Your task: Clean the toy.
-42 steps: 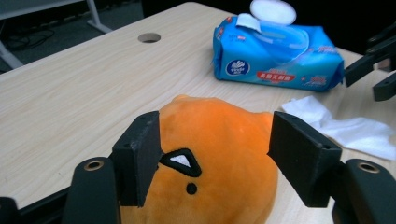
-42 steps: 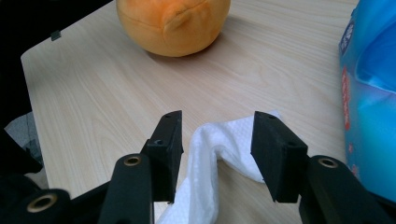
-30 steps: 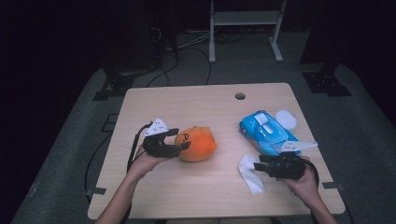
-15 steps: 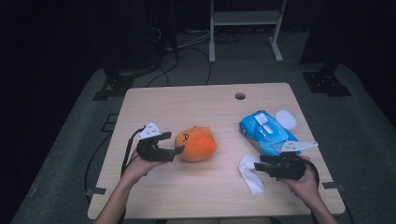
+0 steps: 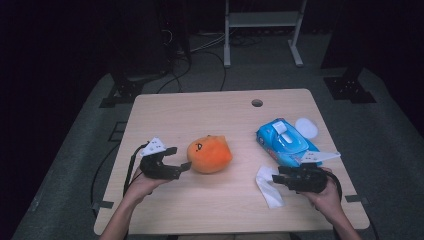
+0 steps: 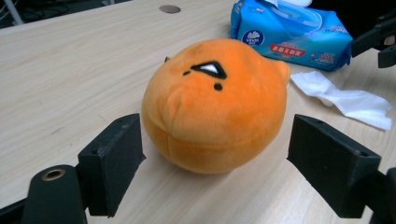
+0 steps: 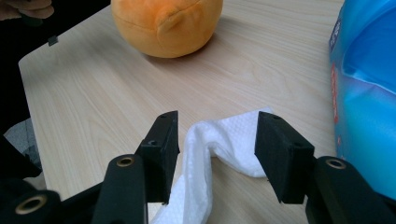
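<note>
An orange plush ball (image 5: 209, 154) with a small face rests on the wooden table (image 5: 200, 115). My left gripper (image 5: 180, 158) is just left of it, held in a hand. In the left gripper view its jaws (image 6: 215, 154) stand open, with a gap to the plush (image 6: 215, 102) on each side; they have just been opening. My right gripper (image 5: 276, 179) is at the front right, open over a crumpled white wipe (image 5: 267, 187). In the right gripper view the wipe (image 7: 201, 135) lies between the jaws (image 7: 217, 140), and neither pad presses on it.
A blue pack of wet wipes (image 5: 287, 142) lies right of the plush, with a round white lid (image 5: 306, 127) beside it. A cable hole (image 5: 257, 103) sits near the table's far edge. Dark floor, cables and stands surround the table.
My left gripper let go of the plush, widened its jaws and drew back a little to the left. The plush stayed put. The right gripper and the wipe have not moved.
</note>
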`<state>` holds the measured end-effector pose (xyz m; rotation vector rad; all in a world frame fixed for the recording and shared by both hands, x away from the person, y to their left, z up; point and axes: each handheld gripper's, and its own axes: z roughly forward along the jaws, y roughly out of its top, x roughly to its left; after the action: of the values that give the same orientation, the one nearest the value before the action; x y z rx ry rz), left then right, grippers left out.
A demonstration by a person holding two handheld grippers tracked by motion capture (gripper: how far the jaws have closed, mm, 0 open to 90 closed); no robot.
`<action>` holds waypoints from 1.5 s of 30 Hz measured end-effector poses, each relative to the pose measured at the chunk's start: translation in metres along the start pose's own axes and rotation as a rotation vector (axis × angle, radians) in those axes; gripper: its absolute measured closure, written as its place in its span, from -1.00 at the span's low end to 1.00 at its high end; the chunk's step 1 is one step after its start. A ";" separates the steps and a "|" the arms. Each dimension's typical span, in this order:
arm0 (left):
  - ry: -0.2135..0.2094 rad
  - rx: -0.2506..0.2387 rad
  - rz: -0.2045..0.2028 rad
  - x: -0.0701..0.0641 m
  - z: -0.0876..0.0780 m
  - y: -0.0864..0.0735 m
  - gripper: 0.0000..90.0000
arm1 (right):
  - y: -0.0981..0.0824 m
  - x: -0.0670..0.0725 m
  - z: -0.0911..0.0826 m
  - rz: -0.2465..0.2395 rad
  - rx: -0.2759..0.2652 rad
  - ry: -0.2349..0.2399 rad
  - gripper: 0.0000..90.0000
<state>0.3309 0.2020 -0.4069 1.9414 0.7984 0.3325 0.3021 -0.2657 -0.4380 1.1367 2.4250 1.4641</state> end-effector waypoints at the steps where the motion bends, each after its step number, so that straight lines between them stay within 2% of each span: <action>1: 0.000 -0.003 -0.002 0.000 -0.001 -0.002 -0.61 | 0.000 0.000 0.000 -0.001 0.001 0.000 0.07; 10: 0.003 0.020 -0.008 0.000 -0.006 -0.014 -0.62 | -0.001 0.000 0.002 0.000 0.008 0.002 0.07; 31: 0.013 0.045 -0.051 0.003 -0.016 -0.041 -0.64 | -0.002 -0.002 0.003 0.010 0.014 0.002 0.06; 45: 0.029 0.037 -0.077 0.005 -0.025 -0.060 -0.67 | -0.003 -0.002 0.004 0.015 0.021 0.002 0.05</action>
<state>0.2979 0.2410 -0.4468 1.9381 0.9014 0.3018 0.3034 -0.2645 -0.4430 1.1597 2.4442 1.4486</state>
